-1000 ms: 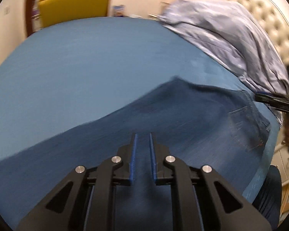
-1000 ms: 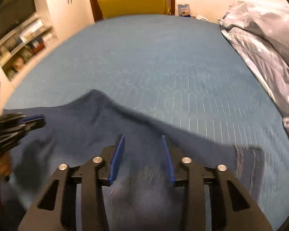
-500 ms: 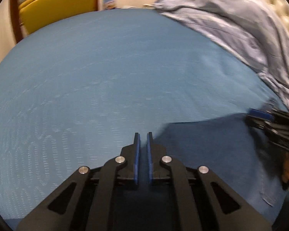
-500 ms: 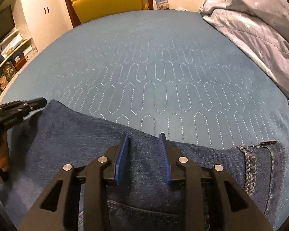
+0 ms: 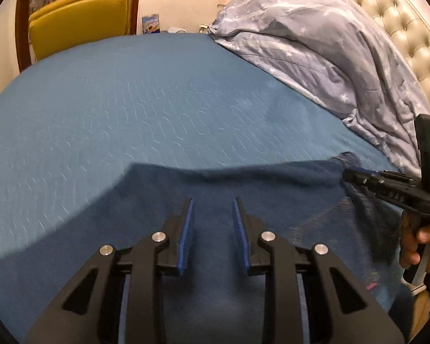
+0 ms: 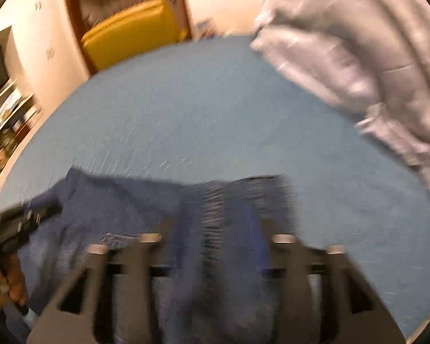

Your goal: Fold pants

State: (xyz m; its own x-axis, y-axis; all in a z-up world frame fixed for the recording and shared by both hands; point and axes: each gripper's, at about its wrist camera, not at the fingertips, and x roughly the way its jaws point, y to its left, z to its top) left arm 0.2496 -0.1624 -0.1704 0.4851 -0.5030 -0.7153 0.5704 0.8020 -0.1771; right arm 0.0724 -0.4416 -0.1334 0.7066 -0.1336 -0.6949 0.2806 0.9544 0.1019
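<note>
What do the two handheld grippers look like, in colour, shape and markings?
The left gripper has a black angular frame with triangular cut-outs, silver round bolts and blue ribbed pads lining the jaws. The right gripper, seen from the side, is black with an upright block showing a green light. Sleeves cannot be made out.

place: home bedroom | evidence: bed (image 5: 157,109), tufted headboard (image 5: 401,28), duvet (image 5: 315,43), probably shelves (image 6: 5,120)

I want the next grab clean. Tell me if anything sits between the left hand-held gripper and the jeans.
Nothing visible does. The left hand-held gripper hangs open right over the jeans, bare denim showing between its fingers. The duvet lies off to the side on the bed, clear of the path.
</note>
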